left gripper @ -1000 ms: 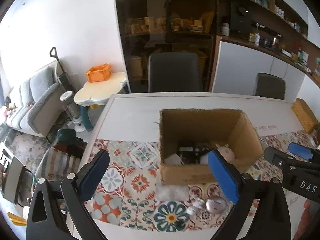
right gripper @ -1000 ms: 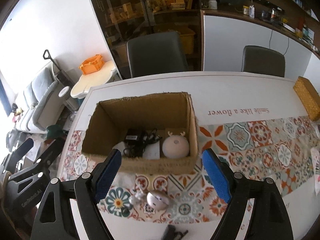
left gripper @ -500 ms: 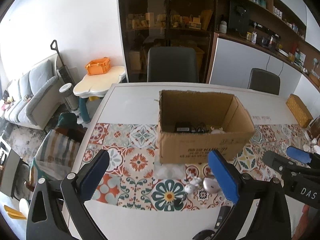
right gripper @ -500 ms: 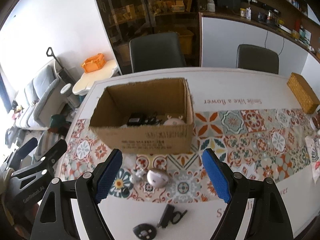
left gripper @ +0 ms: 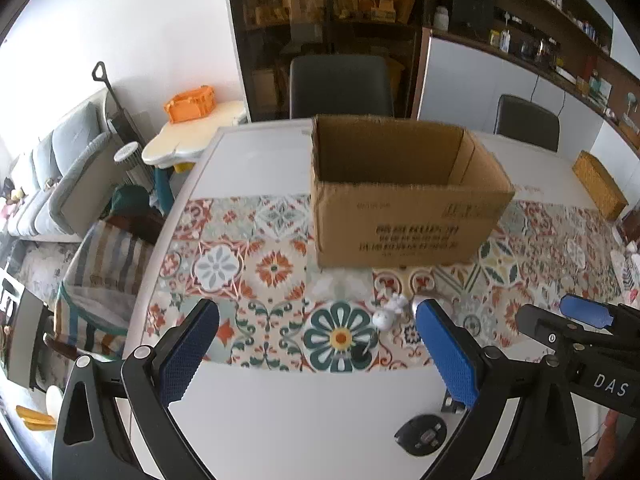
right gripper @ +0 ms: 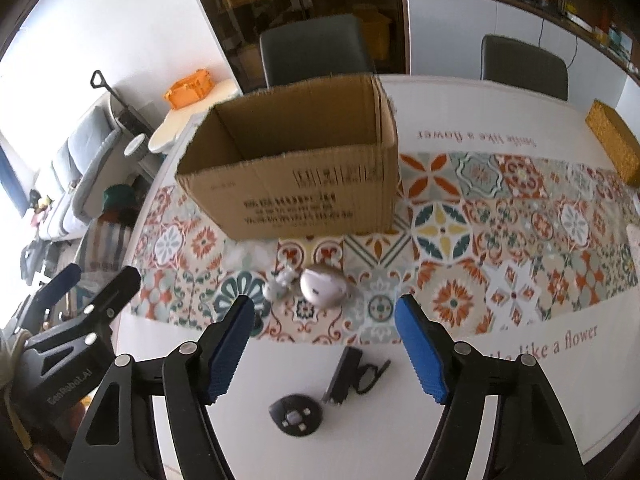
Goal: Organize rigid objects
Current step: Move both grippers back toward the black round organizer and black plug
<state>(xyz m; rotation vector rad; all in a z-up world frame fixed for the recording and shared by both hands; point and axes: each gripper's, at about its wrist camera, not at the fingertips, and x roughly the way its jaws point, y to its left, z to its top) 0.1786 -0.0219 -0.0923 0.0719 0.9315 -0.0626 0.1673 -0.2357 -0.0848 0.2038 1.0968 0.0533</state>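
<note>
An open cardboard box (right gripper: 296, 176) stands on the patterned runner, also in the left wrist view (left gripper: 404, 200). In front of it lie a silver egg-shaped gadget (right gripper: 324, 288) and a small white figurine (right gripper: 278, 286), which the left wrist view (left gripper: 388, 314) also shows. Nearer, on bare white table, lie a black round disc (right gripper: 296, 420), seen too in the left wrist view (left gripper: 422, 434), and a black clip-like device (right gripper: 352, 376). My right gripper (right gripper: 326, 354) is open and empty above these. My left gripper (left gripper: 316, 358) is open and empty, at the left.
A woven yellow box (right gripper: 616, 144) sits at the table's far right. Two dark chairs (right gripper: 316, 52) stand behind the table. A striped cloth on a chair (left gripper: 100, 276) is off the left edge. The table's left edge (left gripper: 160, 240) curves near my left gripper.
Both grippers have pulled back and lowered away from the box. The box's inside is now hidden, and the black disc and clip device have come into view near the front.
</note>
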